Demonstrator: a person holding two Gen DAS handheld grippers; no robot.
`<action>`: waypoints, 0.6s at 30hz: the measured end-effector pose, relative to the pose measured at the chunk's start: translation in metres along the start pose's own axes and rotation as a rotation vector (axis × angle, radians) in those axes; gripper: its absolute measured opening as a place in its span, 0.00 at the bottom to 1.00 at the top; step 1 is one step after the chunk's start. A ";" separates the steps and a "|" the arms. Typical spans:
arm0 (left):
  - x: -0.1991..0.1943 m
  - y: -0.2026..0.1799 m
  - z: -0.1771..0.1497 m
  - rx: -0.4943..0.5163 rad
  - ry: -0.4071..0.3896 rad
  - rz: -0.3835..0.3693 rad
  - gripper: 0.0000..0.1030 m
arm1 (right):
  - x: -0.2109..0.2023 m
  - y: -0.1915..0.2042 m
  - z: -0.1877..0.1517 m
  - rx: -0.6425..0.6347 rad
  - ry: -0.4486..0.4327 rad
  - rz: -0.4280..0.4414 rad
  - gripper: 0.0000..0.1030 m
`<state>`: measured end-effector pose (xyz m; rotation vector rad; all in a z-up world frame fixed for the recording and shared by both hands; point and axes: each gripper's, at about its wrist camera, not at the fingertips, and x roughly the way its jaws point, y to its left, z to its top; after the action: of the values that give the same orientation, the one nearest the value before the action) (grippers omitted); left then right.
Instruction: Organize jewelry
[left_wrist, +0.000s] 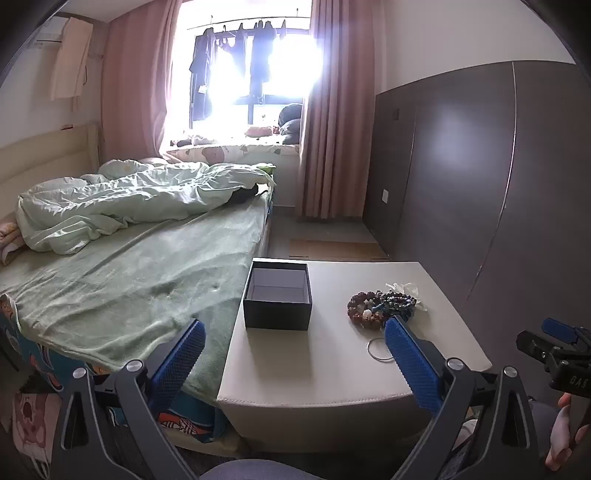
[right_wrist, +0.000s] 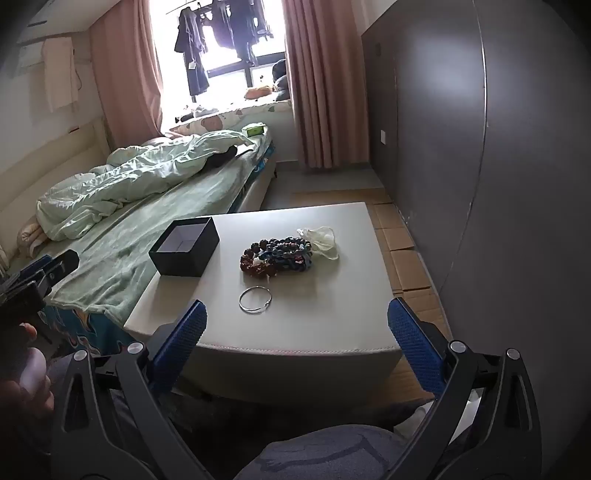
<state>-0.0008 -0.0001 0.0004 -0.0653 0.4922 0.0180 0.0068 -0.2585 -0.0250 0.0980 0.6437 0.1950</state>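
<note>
An open black box with a pale empty inside stands on the white table, at its left side. A heap of bead bracelets, reddish-brown and dark blue, lies right of the box. A thin silver bangle lies in front of the heap. A clear plastic bag lies behind the beads. My left gripper is open and empty, short of the table's near edge. My right gripper is open and empty, above the table's near edge.
A bed with a green sheet and a crumpled quilt touches the table's left side. A dark wardrobe stands on the right. Cardboard sheets lie on the floor between table and wardrobe. Pink curtains frame a bright window.
</note>
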 end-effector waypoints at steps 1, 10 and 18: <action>0.000 0.000 0.000 -0.001 0.000 0.000 0.92 | 0.000 0.000 0.000 -0.001 -0.001 -0.001 0.95; 0.001 0.003 0.004 -0.010 -0.006 -0.001 0.92 | -0.001 0.000 0.002 0.006 -0.018 0.004 0.95; 0.000 0.012 0.008 -0.028 -0.002 -0.013 0.92 | -0.004 0.003 0.000 -0.012 -0.043 0.001 0.95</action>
<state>0.0026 0.0128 0.0063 -0.0958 0.4896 0.0125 0.0034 -0.2566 -0.0219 0.0908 0.5998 0.1973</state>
